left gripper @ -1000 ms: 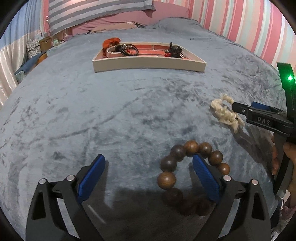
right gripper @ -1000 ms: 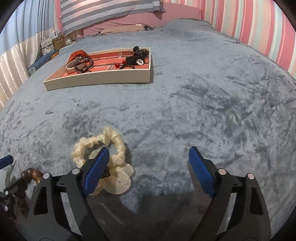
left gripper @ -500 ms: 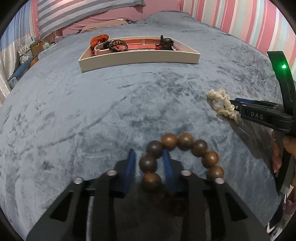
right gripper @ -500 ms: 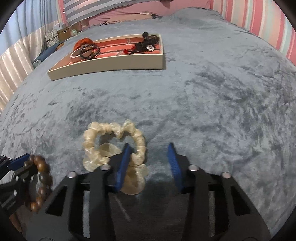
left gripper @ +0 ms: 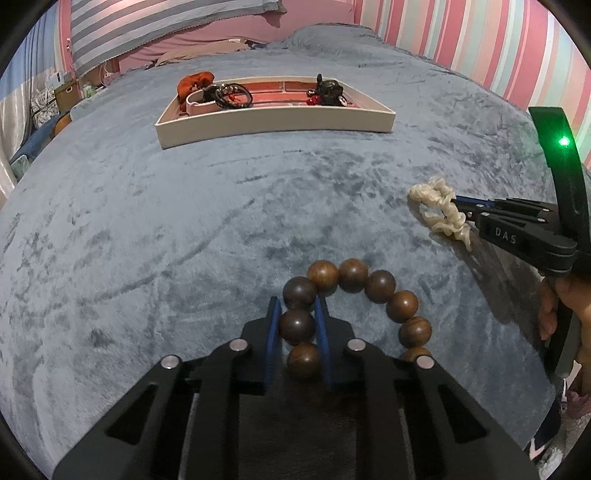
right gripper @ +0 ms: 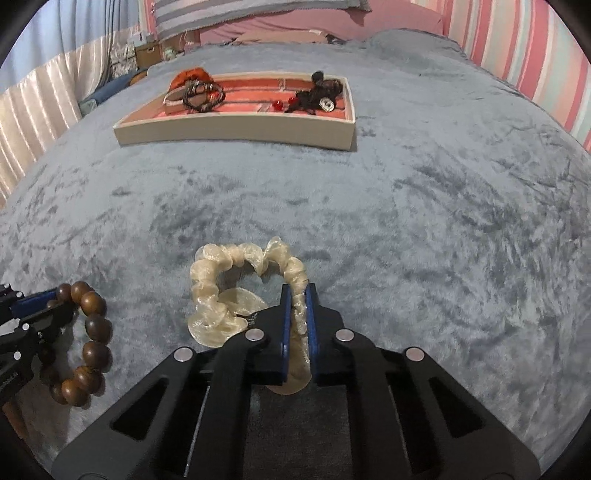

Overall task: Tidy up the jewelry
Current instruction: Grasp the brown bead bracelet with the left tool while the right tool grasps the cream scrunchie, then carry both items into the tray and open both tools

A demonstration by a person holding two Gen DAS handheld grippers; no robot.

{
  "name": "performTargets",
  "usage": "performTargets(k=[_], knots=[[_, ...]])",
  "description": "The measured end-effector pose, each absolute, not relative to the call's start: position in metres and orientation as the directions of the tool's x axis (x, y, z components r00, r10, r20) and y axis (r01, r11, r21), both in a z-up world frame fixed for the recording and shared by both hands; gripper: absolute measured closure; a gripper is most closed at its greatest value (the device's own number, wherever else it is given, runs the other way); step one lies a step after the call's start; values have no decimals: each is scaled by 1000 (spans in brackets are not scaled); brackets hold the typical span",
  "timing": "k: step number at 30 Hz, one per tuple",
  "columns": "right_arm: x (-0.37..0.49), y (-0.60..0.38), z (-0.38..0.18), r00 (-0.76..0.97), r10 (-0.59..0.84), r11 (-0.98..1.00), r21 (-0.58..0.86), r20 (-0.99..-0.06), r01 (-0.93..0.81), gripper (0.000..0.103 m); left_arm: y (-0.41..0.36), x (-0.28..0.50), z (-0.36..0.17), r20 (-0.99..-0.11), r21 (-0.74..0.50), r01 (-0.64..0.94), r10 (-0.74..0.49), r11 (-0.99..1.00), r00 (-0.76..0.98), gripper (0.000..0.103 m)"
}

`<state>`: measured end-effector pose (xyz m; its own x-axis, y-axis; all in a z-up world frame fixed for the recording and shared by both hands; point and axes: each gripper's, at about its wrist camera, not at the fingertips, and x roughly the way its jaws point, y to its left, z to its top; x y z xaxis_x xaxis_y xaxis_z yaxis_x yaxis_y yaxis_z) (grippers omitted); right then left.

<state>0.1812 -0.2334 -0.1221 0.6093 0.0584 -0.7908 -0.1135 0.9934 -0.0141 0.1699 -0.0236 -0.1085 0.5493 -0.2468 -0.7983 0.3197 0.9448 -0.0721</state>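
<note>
A grey-blue plush blanket (left gripper: pixel 184 221) covers the bed and fills most of both views. Behind it run a pink-striped wall (left gripper: pixel 480 44) and a striped pillow (left gripper: pixel 155 22) at the head of the bed.

Far across the blanket sits a cream tray (left gripper: pixel 273 125) with a red lining, its long side facing the cameras. At its left end lie an orange scrunchie (left gripper: pixel 194 82), a pale pink band (left gripper: pixel 197 107) and a tangle of dark bracelets (left gripper: pixel 231 95). At its right end is a dark cluster of jewelry (left gripper: pixel 328 90) with red beads beside it.

Near the cameras, well apart from the tray, the left tongs (left gripper: pixel 297 325) are closed tightly around a bracelet of large brown wooden beads (left gripper: pixel 354 295). One dark bead is pinched between the blue pads (left gripper: pixel 273 332), and the rest of the loop curves out to the right over the blanket. In the right wrist view the same bracelet (right gripper: pixel 90 332) hangs at the left edge.

The right tongs (right gripper: pixel 297 314) are closed on a cream ruffled scrunchie (right gripper: pixel 229 284), gripping its right side between the blue pads (right gripper: pixel 284 317); a sheer round flap of its fabric spreads beneath. From the left wrist view this scrunchie (left gripper: pixel 439 210) shows side-on at the tip of the right tongs (left gripper: pixel 463 212), with a green light (left gripper: pixel 563 141) glowing on the handle above and the person's right hand (left gripper: pixel 565 306) holding it.
</note>
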Motion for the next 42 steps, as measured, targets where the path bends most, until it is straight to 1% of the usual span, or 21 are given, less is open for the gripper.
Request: performTargets(k=[4,15,20,24,32,36,42], knots=[[179,-238,-114,635,52,995,-15,-771,-99,95,-23,172,-104,-789,-68,324,-250,944,561,84],[182,-245,-97,688,41,998,-8,-724,-68,95,-24,181,-79,-726,-68,353,-289,933,624,84],[186,-247,-91,704,37,998,-3,-709,-56,95,-24,191,-64,-697,-82,368,-317,926,643,84],[194,-247,-85,713,35,999,-3,-700,-53,95,-29,200,-49,-670,-69,385,-329,920,666,84],[215,-245,-73,727,35,999,4,-686,-45,95,-37,232,-24,-632,-37,403,-333,915,700,84],[232,-242,-61,739,39,999,10,-672,-43,95,-37,255,-12,-617,-44,391,-333,919,713,84],[267,-233,-44,757,43,999,12,-652,-46,95,-34,290,19,-571,-32,357,-311,933,760,84]])
